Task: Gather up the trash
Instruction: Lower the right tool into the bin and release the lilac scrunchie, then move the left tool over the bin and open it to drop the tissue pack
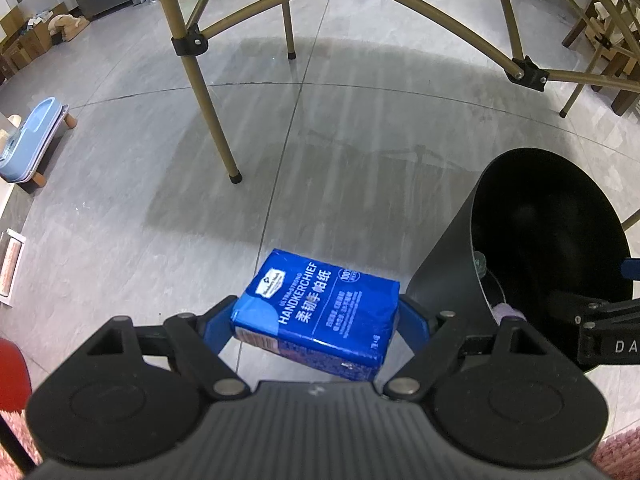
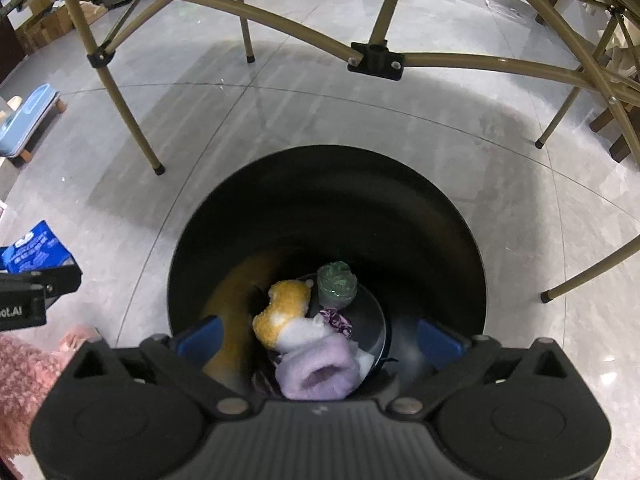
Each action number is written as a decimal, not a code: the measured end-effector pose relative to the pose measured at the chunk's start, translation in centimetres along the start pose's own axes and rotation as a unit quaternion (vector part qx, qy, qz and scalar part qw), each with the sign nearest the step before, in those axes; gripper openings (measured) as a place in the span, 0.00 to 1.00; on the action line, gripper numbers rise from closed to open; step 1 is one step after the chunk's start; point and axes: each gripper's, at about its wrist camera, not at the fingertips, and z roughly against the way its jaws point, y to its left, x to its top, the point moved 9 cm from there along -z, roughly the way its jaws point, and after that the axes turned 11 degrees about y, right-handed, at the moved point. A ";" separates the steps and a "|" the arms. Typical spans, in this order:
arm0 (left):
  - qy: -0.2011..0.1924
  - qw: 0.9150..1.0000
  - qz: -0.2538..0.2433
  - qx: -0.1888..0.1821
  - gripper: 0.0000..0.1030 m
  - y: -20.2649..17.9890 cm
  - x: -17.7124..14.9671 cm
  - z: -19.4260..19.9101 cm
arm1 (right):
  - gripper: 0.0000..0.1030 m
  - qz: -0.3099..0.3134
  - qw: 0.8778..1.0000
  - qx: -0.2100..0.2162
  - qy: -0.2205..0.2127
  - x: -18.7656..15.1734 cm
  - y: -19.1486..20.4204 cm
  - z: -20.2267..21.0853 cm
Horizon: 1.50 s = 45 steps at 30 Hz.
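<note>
A blue handkerchief tissue pack point(image 1: 312, 300) is clamped between the blue pads of my left gripper point(image 1: 316, 330), held tilted above the grey floor just left of the black trash bin point(image 1: 448, 272). The same pack point(image 2: 32, 248) shows at the left edge of the right wrist view. My right gripper point(image 2: 320, 342) stands wide open over the bin's mouth point(image 2: 328, 200), with nothing between its fingers. Inside the bin lie an orange-and-white plush point(image 2: 284, 308), a purple fluffy piece point(image 2: 320, 372), a green crumpled ball point(image 2: 336, 284) and a small purple patterned scrap point(image 2: 340, 320).
Tan folding-table legs point(image 1: 208, 100) with black joints stand on the tiled floor beyond the bin. A blue raised pet bowl point(image 1: 28, 144) sits at the far left. Pink fluffy fabric point(image 2: 24, 364) lies at the near left, and cardboard boxes point(image 1: 24, 40) line the far wall.
</note>
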 end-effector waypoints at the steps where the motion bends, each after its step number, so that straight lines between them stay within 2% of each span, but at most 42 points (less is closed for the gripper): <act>1: 0.000 1.000 0.000 0.000 0.80 0.0 0.0 0.0 | 1.00 0.000 1.000 0.000 0.000 0.0 0.0 0.0; 10: -0.001 1.000 0.001 -0.001 0.80 0.0 0.0 0.1 | 1.00 0.005 1.000 -0.005 -0.002 -0.1 0.0 0.3; 21: -0.028 0.999 -0.001 -0.023 0.80 -1.3 0.5 2.5 | 1.00 0.006 1.000 -0.016 -0.026 -0.3 -1.0 2.5; 33: -0.036 0.997 -0.046 -0.048 0.80 -8.6 1.1 4.5 | 1.00 -0.025 0.997 -0.038 -0.064 -1.5 -5.4 5.9; 45: -0.008 0.995 -0.083 -0.061 0.80 -14.9 0.1 3.6 | 1.00 -0.085 0.990 -0.065 -0.089 -3.3 -11.2 8.4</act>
